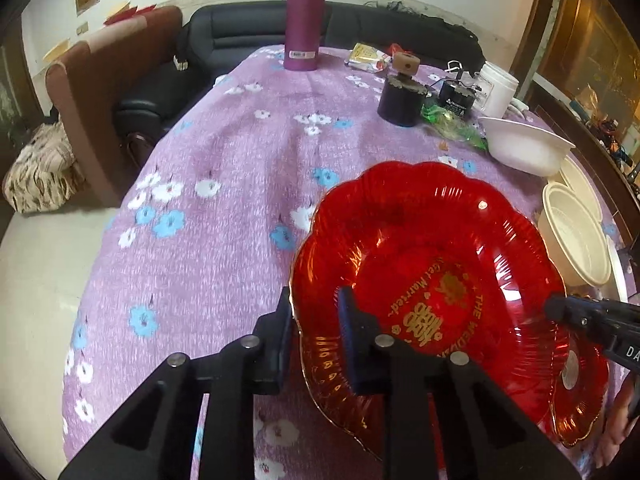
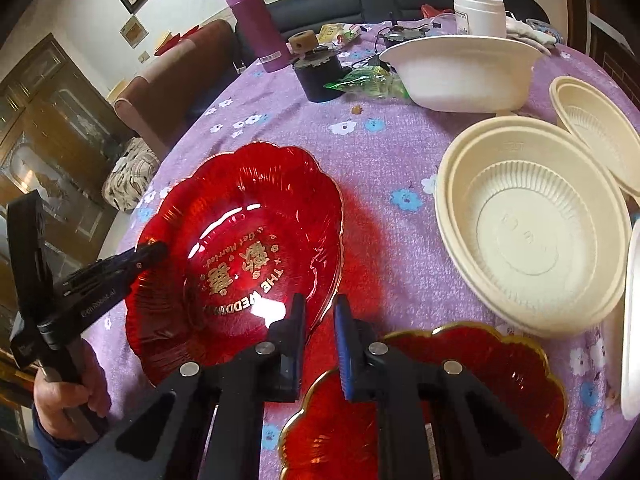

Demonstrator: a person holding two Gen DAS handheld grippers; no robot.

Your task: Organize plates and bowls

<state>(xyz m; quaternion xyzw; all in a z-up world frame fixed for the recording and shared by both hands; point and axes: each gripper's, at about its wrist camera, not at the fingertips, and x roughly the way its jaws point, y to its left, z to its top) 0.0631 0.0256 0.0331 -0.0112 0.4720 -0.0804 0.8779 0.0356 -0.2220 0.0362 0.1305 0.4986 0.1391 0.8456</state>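
Note:
A red scalloped plate with gold lettering [image 1: 432,280] [image 2: 240,248] sits over another red plate on the purple flowered cloth. My left gripper [image 1: 316,332] straddles its near rim, one finger outside and one inside; it also shows in the right wrist view [image 2: 154,250]. My right gripper [image 2: 320,344] straddles the plate's right rim, jaws narrowly apart; it shows at the right in the left wrist view [image 1: 560,308]. A second gold-rimmed red plate [image 2: 496,376] [image 1: 580,396] lies under the right gripper. Cream bowls [image 2: 528,224] [image 1: 576,236] and a white bowl [image 2: 460,72] [image 1: 524,148] stand beyond.
A purple flask [image 1: 304,16] [image 2: 256,24], a dark jar [image 1: 400,100] [image 2: 320,76], a white tub [image 2: 478,12], green wrapper [image 2: 368,80] and small clutter stand at the table's far side. A sofa and a brown chair [image 1: 104,92] stand past the table edge.

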